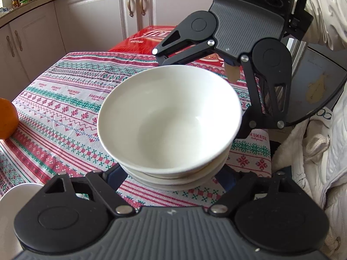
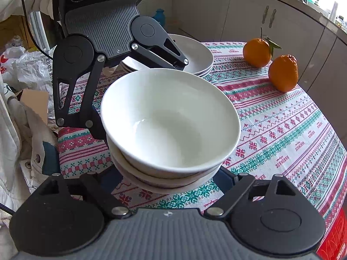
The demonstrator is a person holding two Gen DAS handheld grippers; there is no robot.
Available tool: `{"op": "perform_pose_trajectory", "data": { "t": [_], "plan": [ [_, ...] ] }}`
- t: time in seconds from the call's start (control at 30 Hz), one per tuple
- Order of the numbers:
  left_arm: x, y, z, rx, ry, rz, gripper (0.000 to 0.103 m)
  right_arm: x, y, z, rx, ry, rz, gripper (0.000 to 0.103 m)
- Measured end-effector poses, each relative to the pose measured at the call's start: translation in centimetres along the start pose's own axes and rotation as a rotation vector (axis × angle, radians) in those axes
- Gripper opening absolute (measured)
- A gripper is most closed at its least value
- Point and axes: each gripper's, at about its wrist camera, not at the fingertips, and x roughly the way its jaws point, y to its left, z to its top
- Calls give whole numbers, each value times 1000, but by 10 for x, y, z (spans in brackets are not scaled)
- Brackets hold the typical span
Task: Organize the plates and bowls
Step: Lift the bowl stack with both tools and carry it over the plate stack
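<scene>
A stack of three white bowls (image 1: 169, 119) (image 2: 171, 121) fills the middle of both wrist views, over the patterned tablecloth (image 1: 65, 108). My left gripper (image 1: 171, 175) straddles the lower bowls from the near side, its blue pads against their flanks. My right gripper (image 2: 169, 179) clasps the same stack from the opposite side, pads also touching. Each gripper shows in the other's view, with one finger (image 1: 256, 99) (image 2: 71, 95) beside the bowls and the other behind them. A second stack of white plates (image 2: 195, 54) sits at the far side of the table.
Two oranges (image 2: 257, 52) (image 2: 283, 73) lie on the cloth near the table's edge. A red box (image 1: 141, 41) stands beyond the table. A white dish rim (image 1: 13, 199) shows at lower left. Kitchen cabinets (image 1: 97, 21) line the back; a person's white sleeve (image 1: 325, 17) is at the right.
</scene>
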Motion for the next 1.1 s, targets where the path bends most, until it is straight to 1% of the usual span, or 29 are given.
{"op": "perform_pose_trajectory", "data": {
  "t": [0.2,0.4,0.57,0.73,0.9,1.1],
  "plan": [
    [-26,-2,-5,-12,-35,44,86,-9,8,22,-56,-11,-15,92],
    [-60,5,-19,-36,-63,127,87,-6,13,58,-134,-38,-17,92],
    [-89,20,-39,-80,-62,218,87,13,15,98,-223,-60,-1,92],
    [-108,41,-61,-134,-46,296,87,43,10,134,-267,-80,36,92],
    [-108,59,-81,-191,-16,319,87,77,1,151,-256,-69,79,91],
    [-105,72,-93,-214,2,310,87,97,-9,157,-223,-54,104,91]
  ]
}}
